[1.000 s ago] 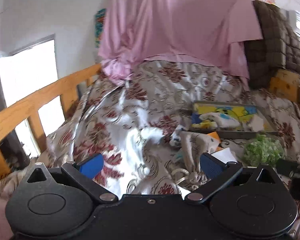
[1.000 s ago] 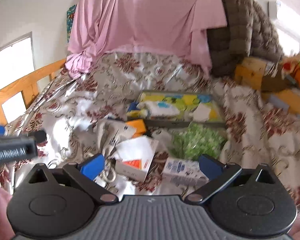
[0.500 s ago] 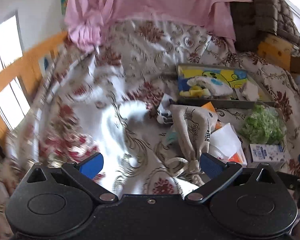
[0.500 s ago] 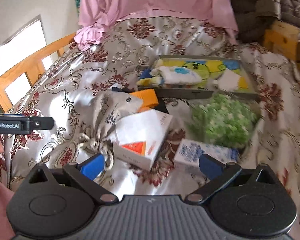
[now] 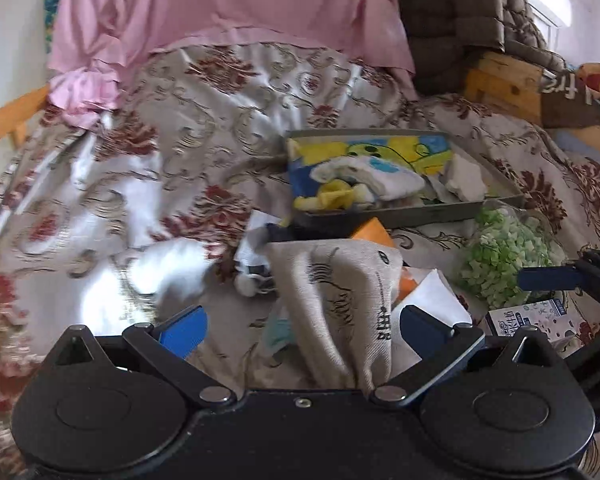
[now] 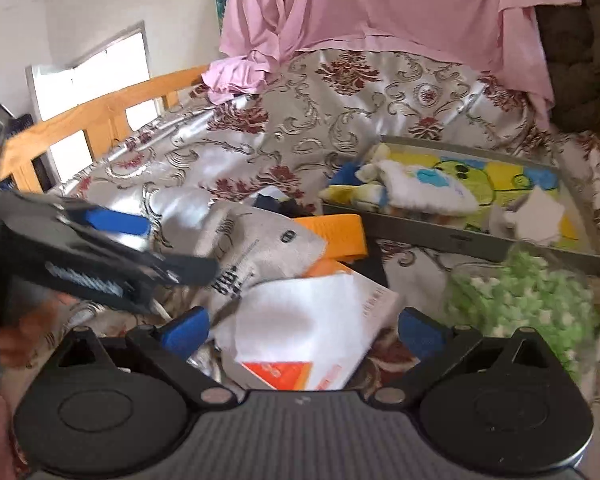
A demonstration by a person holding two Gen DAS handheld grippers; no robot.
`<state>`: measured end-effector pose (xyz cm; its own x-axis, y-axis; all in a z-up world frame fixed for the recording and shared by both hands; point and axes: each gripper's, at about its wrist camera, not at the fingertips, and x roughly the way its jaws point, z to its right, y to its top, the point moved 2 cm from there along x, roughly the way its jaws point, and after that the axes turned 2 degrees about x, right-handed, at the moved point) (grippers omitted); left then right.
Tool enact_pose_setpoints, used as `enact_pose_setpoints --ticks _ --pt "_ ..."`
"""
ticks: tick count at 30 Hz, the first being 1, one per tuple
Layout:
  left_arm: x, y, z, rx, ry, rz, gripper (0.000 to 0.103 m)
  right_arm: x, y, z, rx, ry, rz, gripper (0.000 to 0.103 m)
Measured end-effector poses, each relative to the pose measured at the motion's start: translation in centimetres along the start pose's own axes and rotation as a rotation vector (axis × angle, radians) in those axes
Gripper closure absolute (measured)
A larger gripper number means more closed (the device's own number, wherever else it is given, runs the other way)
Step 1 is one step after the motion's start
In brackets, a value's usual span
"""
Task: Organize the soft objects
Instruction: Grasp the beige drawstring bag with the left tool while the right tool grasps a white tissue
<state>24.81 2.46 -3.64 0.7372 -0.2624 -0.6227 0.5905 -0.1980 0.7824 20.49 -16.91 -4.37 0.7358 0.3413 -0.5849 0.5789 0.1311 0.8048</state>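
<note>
Left wrist view: the left tongs (image 5: 302, 330) gape wide over a beige printed cloth pouch (image 5: 340, 292) lying on the floral bedspread (image 5: 172, 168), near a grey tray (image 5: 416, 216).

Right wrist view: the right tongs (image 6: 304, 332) stand apart above a white tissue pack (image 6: 304, 332), the pouch just left.

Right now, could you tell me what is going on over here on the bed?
A person holds a hand-held gripper in each hand over a cluttered bed. The left hand-held gripper, open, hangs above a beige drawstring bag; the right hand-held gripper, also open, hangs above a white box. Nothing is gripped yet. A grey tray behind already holds a white plush toy, and a bag of green pieces lies beside it.
</note>
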Motion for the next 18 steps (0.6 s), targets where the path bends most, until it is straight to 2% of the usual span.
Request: enact_pose_setpoints --ticks 5,9,18 --pt "1.9 -0.1 0.3 -0.015 -0.065 -0.014 0.003 1.9 -0.2 -0.1 -0.037 -0.003 -0.033 0.003" --pt "2.3 -0.2 0.1 -0.022 -0.085 -0.016 0.011 2.7 -0.3 0.2 -0.025 -0.008 -0.048 0.008" --pt "3.6 -0.5 -2.1 -0.189 -0.167 -0.074 0.03 3.2 -0.5 0.5 0.009 0.006 -0.066 0.017"
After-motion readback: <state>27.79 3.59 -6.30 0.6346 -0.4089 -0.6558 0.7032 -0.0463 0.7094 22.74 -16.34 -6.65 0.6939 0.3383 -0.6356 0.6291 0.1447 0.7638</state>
